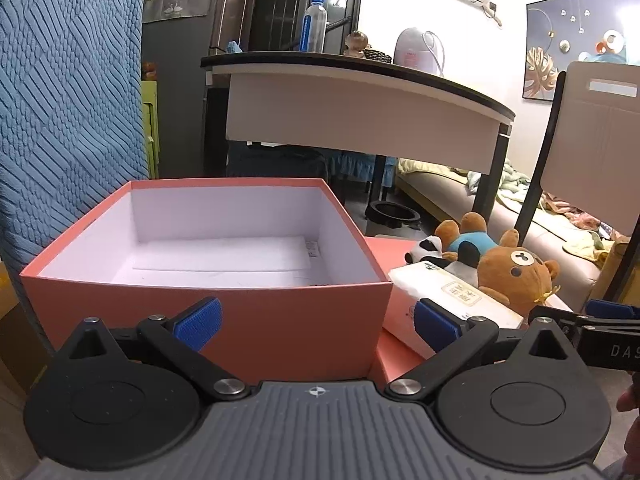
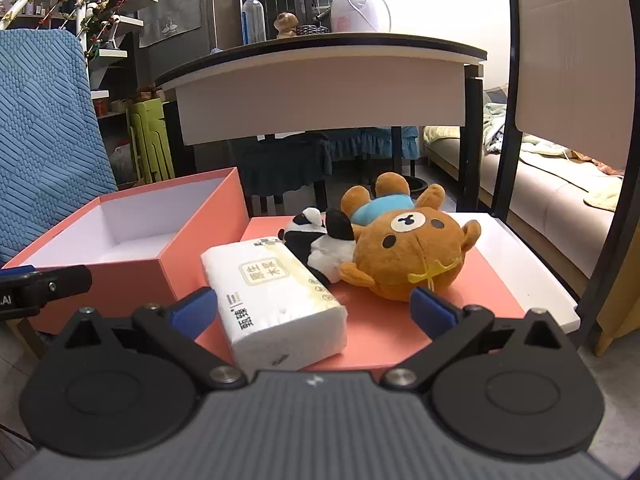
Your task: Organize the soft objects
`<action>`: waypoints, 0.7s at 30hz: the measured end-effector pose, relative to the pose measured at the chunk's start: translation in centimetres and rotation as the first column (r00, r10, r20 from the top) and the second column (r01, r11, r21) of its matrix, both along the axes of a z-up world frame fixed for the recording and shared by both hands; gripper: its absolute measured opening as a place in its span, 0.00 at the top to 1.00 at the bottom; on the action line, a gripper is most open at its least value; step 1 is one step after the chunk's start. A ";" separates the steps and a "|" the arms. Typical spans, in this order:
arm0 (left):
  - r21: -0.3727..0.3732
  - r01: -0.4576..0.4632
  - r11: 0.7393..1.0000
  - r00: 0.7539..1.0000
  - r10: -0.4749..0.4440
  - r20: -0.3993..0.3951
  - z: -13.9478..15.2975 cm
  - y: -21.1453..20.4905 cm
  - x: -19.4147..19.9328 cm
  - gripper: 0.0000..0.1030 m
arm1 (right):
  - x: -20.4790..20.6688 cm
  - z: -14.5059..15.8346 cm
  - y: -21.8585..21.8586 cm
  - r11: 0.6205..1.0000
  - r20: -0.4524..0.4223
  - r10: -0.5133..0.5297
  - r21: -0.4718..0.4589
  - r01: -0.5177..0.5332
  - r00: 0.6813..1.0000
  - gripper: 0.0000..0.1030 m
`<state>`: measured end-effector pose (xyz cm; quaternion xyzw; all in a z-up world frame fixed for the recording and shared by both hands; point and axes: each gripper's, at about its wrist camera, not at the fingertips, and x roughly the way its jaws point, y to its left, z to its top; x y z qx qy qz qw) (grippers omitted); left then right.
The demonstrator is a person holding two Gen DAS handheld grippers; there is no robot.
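An open pink box [image 1: 208,292] with a white, bare inside stands right in front of my left gripper [image 1: 316,322], which is open and holds nothing. To its right lies the pink lid [image 2: 372,344], carrying a white tissue pack [image 2: 276,300], a small panda plush [image 2: 320,244] and a brown bear plush [image 2: 408,252] in a blue shirt. My right gripper [image 2: 314,310] is open, level with the near end of the tissue pack, its fingers apart from the pack. The box [image 2: 132,248] sits to its left. The bear [image 1: 512,276] and pack [image 1: 448,296] also show in the left wrist view.
A blue textured chair back [image 1: 68,92] rises behind the box. A white-fronted table [image 2: 320,80] with a bottle and a jar stands beyond. A chair frame [image 2: 560,120] is at the right, with a sofa behind it. The white stool top [image 2: 532,264] carries the lid.
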<state>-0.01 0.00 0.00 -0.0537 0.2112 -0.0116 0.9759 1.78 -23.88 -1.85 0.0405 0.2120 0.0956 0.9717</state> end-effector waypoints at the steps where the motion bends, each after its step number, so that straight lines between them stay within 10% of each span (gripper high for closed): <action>1: 0.003 -0.001 1.000 1.000 0.001 0.001 0.0 0.0 0.0 0.00 | 0.0 0.0 0.0 1.000 0.001 0.000 -0.001 0.000 1.000 0.00; 21: 0.026 0.005 1.000 1.000 -0.005 0.028 0.1 0.0 -1.0 0.00 | -0.3 -0.2 0.1 1.000 0.024 0.001 -0.017 -0.001 1.000 0.00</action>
